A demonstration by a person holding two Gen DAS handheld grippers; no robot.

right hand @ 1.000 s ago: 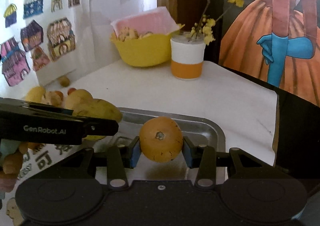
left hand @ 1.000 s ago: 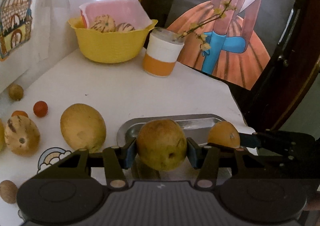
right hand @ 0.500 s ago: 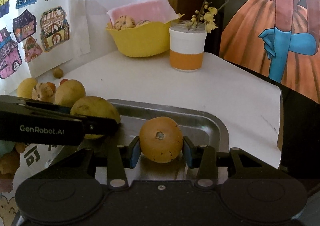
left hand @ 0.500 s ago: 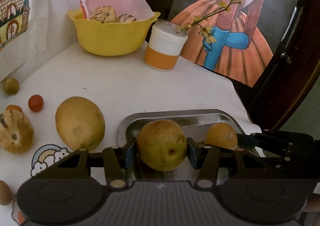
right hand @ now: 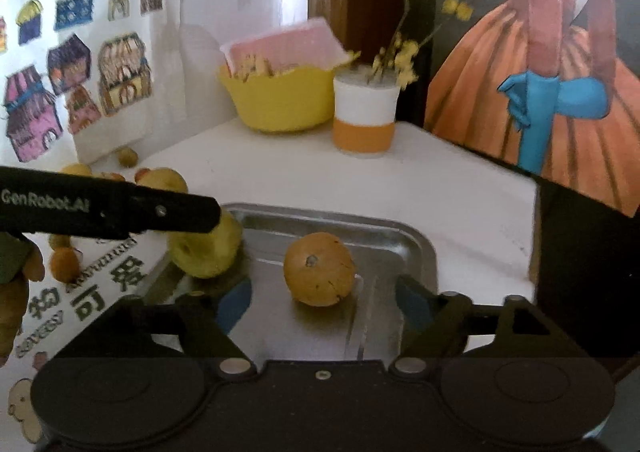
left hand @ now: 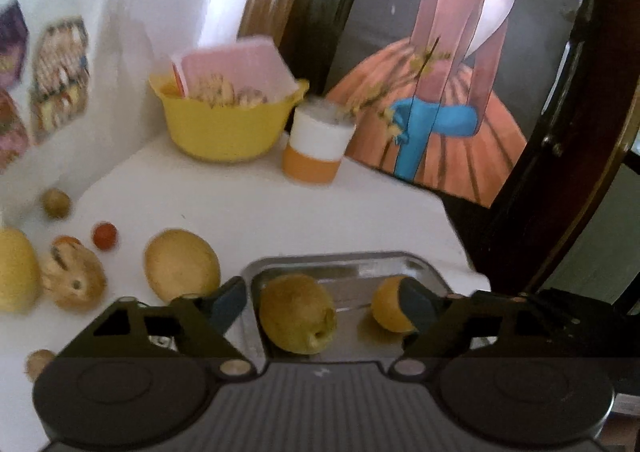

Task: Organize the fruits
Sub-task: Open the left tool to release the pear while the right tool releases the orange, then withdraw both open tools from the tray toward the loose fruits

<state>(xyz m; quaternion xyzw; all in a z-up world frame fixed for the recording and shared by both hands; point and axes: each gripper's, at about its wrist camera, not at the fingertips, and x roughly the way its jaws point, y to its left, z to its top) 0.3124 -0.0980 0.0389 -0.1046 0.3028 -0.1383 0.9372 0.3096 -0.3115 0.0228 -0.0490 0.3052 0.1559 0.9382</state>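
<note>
With each hand-held gripper spread wide, the left (left hand: pixel 324 306) and right (right hand: pixel 322 302), the yellow-green fruit (left hand: pixel 297 319) and orange fruit (right hand: pixel 319 268) lie released in the metal tray (right hand: pixel 416 248), looking firm, round, roll-prone, best pinched across their widest middle.

Shiny, reflective rectangular metal tray (right hand: pixel 416 252); smooth matt white worktop (right hand: pixel 440 187); glossy yellow plastic bowl (left hand: pixel 224 131); matt black plastic gripper housings.
</note>
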